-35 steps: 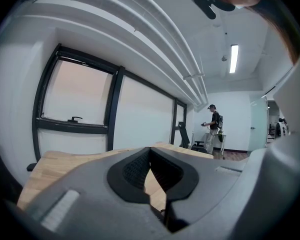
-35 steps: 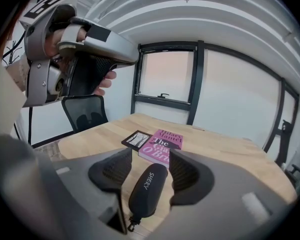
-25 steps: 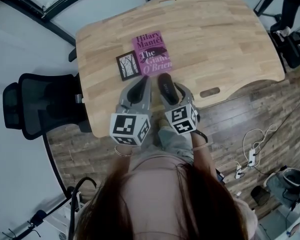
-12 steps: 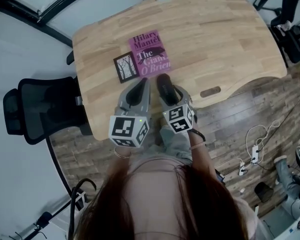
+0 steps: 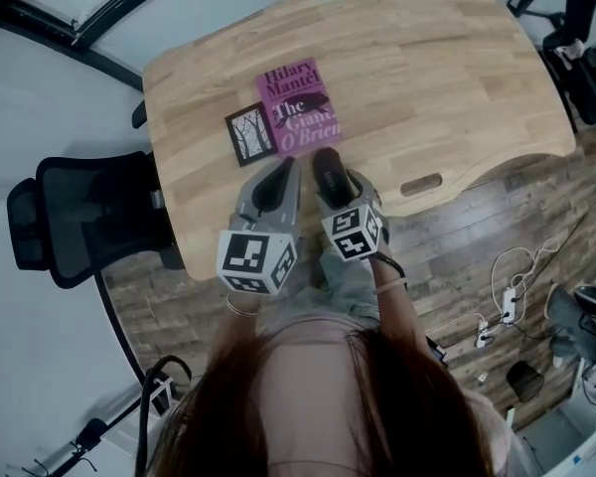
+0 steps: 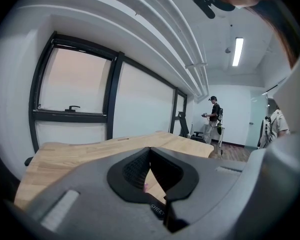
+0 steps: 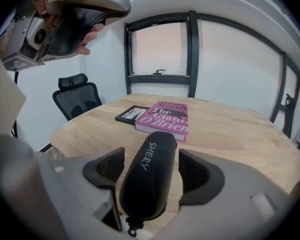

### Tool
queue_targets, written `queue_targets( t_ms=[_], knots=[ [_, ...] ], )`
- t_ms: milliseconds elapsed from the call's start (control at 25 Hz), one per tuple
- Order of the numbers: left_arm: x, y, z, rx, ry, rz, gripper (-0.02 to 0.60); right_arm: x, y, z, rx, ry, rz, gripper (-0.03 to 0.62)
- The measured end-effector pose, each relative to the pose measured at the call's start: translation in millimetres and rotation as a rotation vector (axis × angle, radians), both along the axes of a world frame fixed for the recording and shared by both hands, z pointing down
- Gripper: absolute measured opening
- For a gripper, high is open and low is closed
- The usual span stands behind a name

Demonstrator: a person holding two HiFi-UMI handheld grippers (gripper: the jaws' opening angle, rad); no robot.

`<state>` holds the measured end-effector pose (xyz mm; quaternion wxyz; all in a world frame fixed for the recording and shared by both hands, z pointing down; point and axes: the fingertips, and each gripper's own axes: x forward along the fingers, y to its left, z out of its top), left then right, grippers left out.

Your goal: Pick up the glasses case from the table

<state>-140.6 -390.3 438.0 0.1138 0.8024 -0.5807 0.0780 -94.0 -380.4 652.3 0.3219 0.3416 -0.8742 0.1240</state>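
The black glasses case (image 5: 327,170) marked SHERY (image 7: 148,184) lies lengthwise between the jaws of my right gripper (image 5: 333,177) (image 7: 150,156), over the wooden table (image 5: 427,78) near its front edge. Those jaws have just been opening, and a gap shows on each side of the case, so neither pad presses on it. My left gripper (image 5: 281,164) hovers just left of it and higher, seen from below in the right gripper view (image 7: 75,19). Its jaw tips (image 6: 150,150) meet and hold nothing.
A pink book (image 5: 298,105) (image 7: 165,116) lies just beyond the case, with a small black-framed picture (image 5: 252,131) at its left. A black office chair (image 5: 89,212) stands left of the table. A slot (image 5: 419,184) is cut near the table's front edge. People stand far off (image 6: 213,119).
The right gripper has sunk a little toward the table with the case between its jaws. The left gripper has hardly shifted.
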Motion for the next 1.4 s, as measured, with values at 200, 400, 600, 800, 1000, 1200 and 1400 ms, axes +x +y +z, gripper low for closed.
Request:
queue_targets(
  t_ms=[200, 400, 600, 800, 1000, 1200, 1400],
  knots=[
    [-2.5, -1.7, 6.3, -0.023, 0.007, -0.004, 0.005, -4.4, -0.2, 11.6, -0.023, 0.004, 0.001, 0.337],
    [-7.4, -4.3, 11.5, -0.035, 0.012, -0.015, 0.005, -7.6, -2.1, 23.6, -0.036, 0.022, -0.001, 0.351],
    [-10.6, -6.5, 15.6, -0.046, 0.022, -0.023, 0.005, -7.1, -5.6, 34.1, -0.053, 0.032, 0.015, 0.362],
    [-15.6, -5.8, 17.3, -0.055, 0.026, -0.035, 0.005, -8.9, -7.2, 42.6, -0.079, 0.04, 0.023, 0.376],
    [-22.4, -5.2, 20.2, -0.062, 0.029, -0.048, 0.005, -11.7, -8.7, 48.4, -0.084, 0.048, 0.034, 0.376],
    [-27.6, -2.1, 21.4, -0.066, 0.036, -0.061, 0.005, -11.7, -9.8, 51.1, -0.099, 0.045, 0.052, 0.376],
    [-30.0, 3.1, 18.1, -0.055, 0.046, -0.078, 0.005, -11.0, -9.3, 51.3, -0.107, 0.06, 0.06, 0.376]
  ],
)
